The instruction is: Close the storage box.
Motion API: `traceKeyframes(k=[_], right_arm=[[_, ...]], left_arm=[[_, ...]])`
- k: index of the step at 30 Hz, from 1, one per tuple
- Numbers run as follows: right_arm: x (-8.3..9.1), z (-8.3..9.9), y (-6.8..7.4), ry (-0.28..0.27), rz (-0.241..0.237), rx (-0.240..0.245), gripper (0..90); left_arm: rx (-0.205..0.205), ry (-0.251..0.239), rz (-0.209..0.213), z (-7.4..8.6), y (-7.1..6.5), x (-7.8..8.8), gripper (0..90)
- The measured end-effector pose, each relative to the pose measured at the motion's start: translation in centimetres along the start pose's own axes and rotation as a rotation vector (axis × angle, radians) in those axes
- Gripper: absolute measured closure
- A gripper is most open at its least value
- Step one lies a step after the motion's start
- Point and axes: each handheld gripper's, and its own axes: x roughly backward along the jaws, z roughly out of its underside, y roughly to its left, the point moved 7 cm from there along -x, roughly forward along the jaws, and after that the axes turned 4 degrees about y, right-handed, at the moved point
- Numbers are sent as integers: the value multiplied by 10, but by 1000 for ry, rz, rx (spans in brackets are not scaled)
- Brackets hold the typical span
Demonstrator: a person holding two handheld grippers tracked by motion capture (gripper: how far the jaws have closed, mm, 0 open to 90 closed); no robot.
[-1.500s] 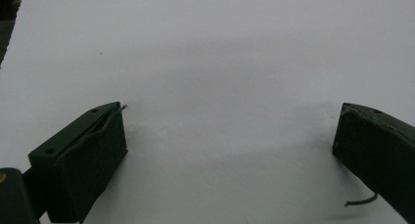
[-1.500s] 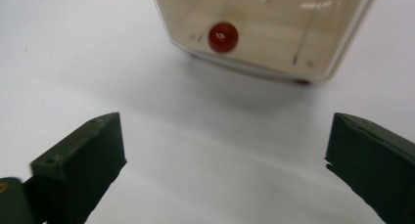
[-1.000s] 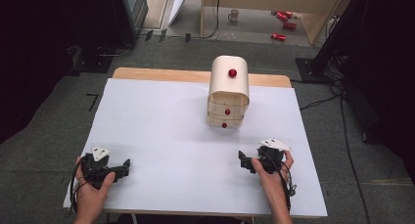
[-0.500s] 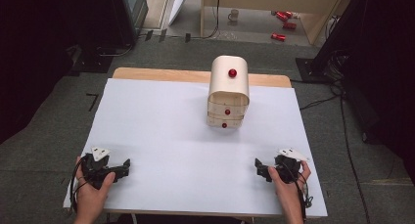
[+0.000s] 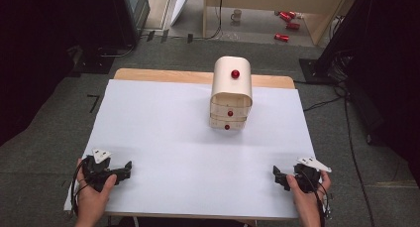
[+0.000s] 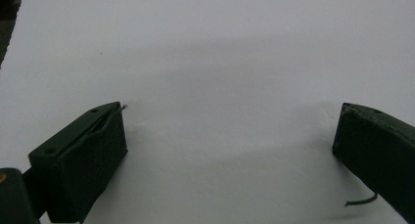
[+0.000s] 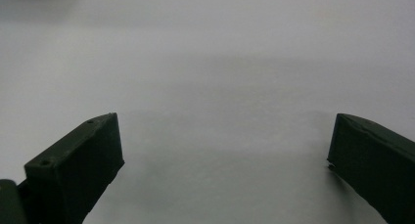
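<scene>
— High view first: where are your claws?

— My left gripper [image 5: 125,166] sits at the lower left of the frame, my right gripper [image 5: 277,175] at the lower right, each in one of my hands, both low over the white tabletop [image 5: 163,138]. In the left gripper view my jaws stand wide apart with bare white surface between them; the right gripper view shows the same wide gap over the same white.

— And farther out?

— Upper centre of the frame, well apart from both claws, stands a small pale wooden drawer chest [image 5: 231,94] with a rounded top and red knobs [image 5: 235,74]. A strip of bare wood [image 5: 163,76] shows along the table's far edge.

— The room?

— Grey carpet [image 5: 54,133] around the table, black cables [image 5: 349,133] at the right, red cans [image 5: 282,37] and a mug [image 5: 237,14] on the floor at the top.
</scene>
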Motion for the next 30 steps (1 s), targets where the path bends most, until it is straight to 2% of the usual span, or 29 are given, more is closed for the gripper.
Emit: traceKeyframes(k=[7,14,21,30], right_arm=[[2,3,-11,2,20,-12,0],[2,5,-19,-5,48,15,0],[0,8,-18,5,80,69,0],[0,8,-18,-3,79,69,0]], left_arm=[[0,0,0,0,0,0,0],[0,0,0,0,0,0,0],[0,0,0,0,0,0,0],[0,-1,0,0,0,0,0]])
